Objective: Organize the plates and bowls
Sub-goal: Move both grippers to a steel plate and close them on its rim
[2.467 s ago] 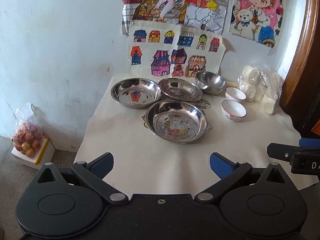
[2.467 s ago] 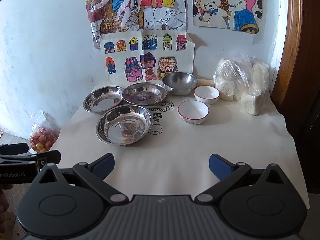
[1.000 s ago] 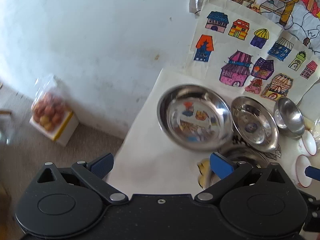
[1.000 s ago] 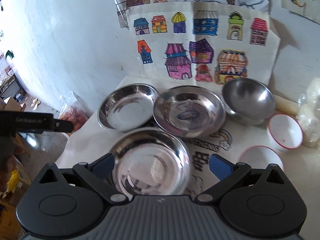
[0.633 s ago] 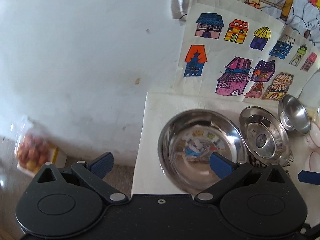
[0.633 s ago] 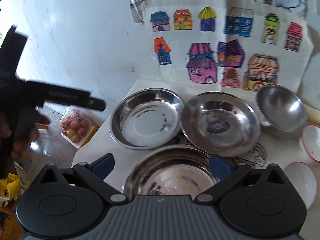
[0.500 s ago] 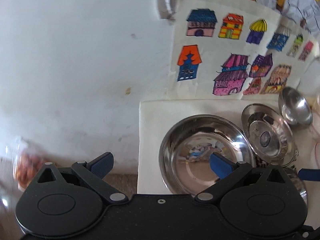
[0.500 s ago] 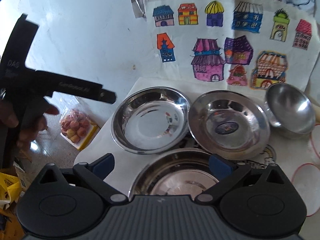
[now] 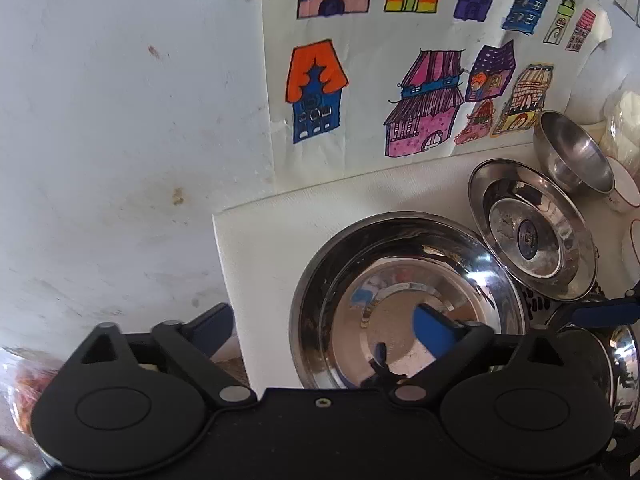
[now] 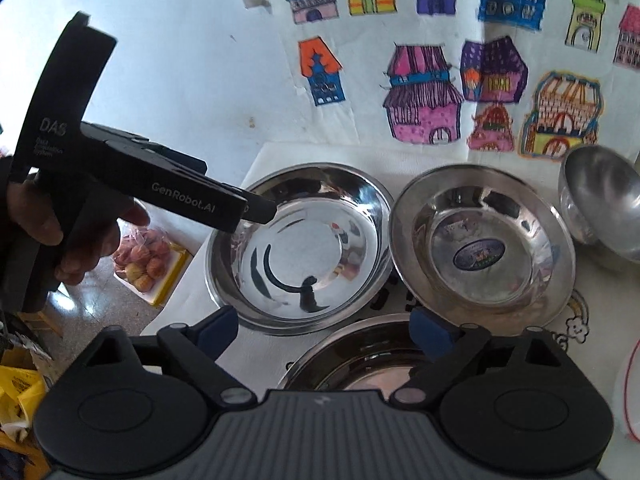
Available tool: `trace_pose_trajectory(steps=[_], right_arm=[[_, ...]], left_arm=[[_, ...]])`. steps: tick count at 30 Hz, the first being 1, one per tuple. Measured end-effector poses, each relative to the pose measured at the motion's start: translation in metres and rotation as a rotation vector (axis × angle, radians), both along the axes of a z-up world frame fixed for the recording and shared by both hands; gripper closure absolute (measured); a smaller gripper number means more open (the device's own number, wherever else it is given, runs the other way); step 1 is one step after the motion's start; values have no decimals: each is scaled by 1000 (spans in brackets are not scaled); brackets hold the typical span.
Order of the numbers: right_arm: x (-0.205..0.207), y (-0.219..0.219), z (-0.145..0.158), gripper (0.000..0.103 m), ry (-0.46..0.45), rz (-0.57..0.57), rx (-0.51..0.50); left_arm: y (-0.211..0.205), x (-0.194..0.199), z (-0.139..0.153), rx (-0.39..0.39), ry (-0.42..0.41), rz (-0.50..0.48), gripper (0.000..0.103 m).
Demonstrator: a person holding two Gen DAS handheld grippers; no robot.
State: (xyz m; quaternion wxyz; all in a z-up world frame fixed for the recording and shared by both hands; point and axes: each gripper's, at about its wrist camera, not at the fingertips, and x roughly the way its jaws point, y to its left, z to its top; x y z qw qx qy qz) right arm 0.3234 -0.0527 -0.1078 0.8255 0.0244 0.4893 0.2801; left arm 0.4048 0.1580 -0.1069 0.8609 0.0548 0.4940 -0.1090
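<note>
Steel plate (image 9: 404, 300) rim sits between the left gripper (image 9: 324, 322) jaws, closing, pads not yet pressing. Right gripper (image 10: 326, 330) at 6 o'clock, jaws closing, straddles the near plate (image 10: 352, 354) rim, ungripped.

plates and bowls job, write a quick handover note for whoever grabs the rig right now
Left claw: empty, jaws closing, straddling the left rim of the rear-left steel plate; pads not on it yet.
Right claw: empty, jaws closing over the far rim of the front steel plate; no grip yet.
Things: a third steel plate sits right of the rear-left one, then the steel bowl; white red-rimmed bowls lie at the right edge.
Done: nothing stacked.
Left: stack the plates, then the bowls.
</note>
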Motion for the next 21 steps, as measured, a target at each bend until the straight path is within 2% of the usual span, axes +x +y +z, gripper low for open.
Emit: trace_pose_trajectory(steps=[6, 12, 18, 21], right_arm=[[14, 9, -1, 19, 45, -26, -7], [25, 14, -7, 22, 70, -68, -47], [33, 16, -13, 31, 100, -100, -59], [36, 17, -16, 37, 110, -98, -69]], left_arm=[[5, 5, -7, -46, 27, 6, 31], [12, 9, -12, -75, 60, 25, 48], [20, 10, -18, -94, 92, 58, 62], [26, 10, -23, -124, 117, 75, 63]])
